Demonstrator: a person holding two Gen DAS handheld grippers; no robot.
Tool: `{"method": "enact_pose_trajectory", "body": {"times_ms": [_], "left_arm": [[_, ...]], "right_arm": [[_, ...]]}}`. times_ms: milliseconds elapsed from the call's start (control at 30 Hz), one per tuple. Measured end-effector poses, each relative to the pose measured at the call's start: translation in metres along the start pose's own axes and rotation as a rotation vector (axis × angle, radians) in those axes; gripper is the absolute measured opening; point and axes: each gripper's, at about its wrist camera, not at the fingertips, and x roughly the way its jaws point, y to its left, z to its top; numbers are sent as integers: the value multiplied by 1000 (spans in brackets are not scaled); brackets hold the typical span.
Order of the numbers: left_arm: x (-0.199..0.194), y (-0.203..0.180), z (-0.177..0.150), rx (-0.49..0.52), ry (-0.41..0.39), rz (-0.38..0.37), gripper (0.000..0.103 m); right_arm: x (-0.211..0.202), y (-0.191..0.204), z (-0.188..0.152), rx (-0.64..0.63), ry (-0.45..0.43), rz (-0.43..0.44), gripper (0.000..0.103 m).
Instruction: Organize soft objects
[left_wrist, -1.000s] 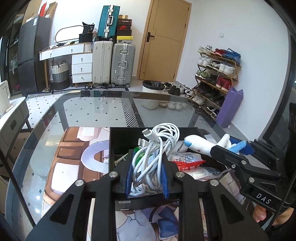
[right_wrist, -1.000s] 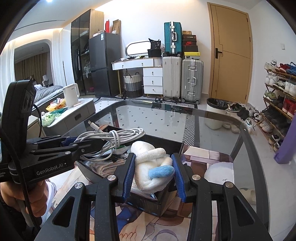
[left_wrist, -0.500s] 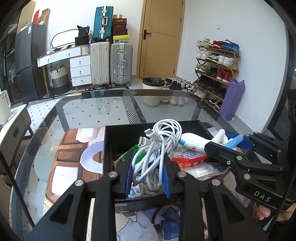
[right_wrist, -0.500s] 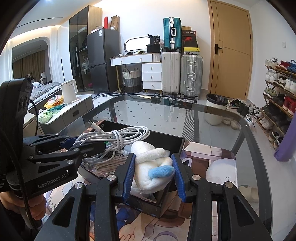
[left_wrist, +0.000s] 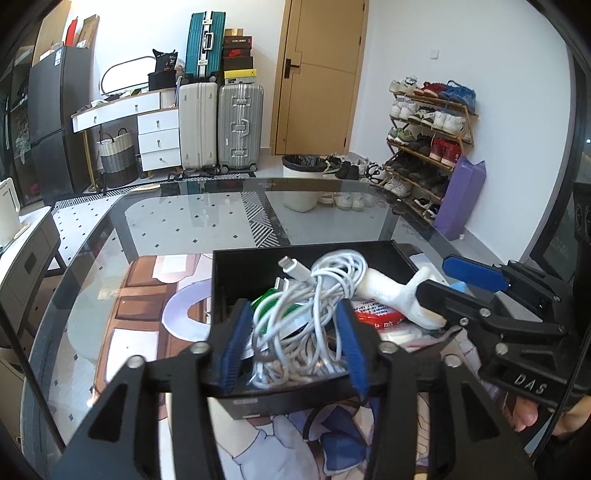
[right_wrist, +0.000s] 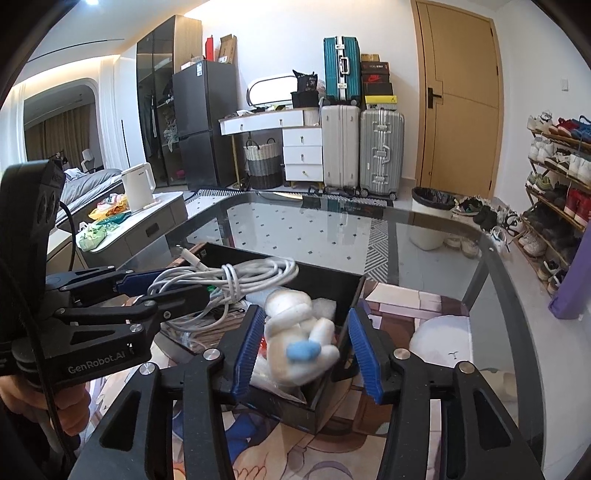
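Observation:
A black open box stands on a printed mat on the glass table. My left gripper has opened; the coiled white cable lies loosely between its fingers, over the box. My right gripper has opened wide; the white plush toy with a blue tip sits between its pads, dropping into the box's right side. A red packet and a green packet lie in the box.
The glass table extends far ahead; the printed mat covers the near part. Its right edge is close by. Suitcases, drawers, a door and a shoe rack stand beyond.
Both grippers have opened. The plush has slipped down from the right pads into the box. The cable has been let go and rests over the box.

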Motion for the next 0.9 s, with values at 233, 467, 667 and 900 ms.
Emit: {"method": "enact_pose_trajectory", "body": {"times_ms": [233,467,667,900], "left_arm": [[-23,4,-7,14,-21,-12,80],[-48,3,-18,51,-97,30,103],[-56,4,-26,70,-131,56,103],[-55,10,-31,31,-140,75,103]], "right_arm": [[-28,4,-8,-18,-36,10,91],[-47,11,-18,-6,-65,40,102],[-60,16,-28,6,-119,50,102],[-69,26,-38,-10,-172,54,102]]}}
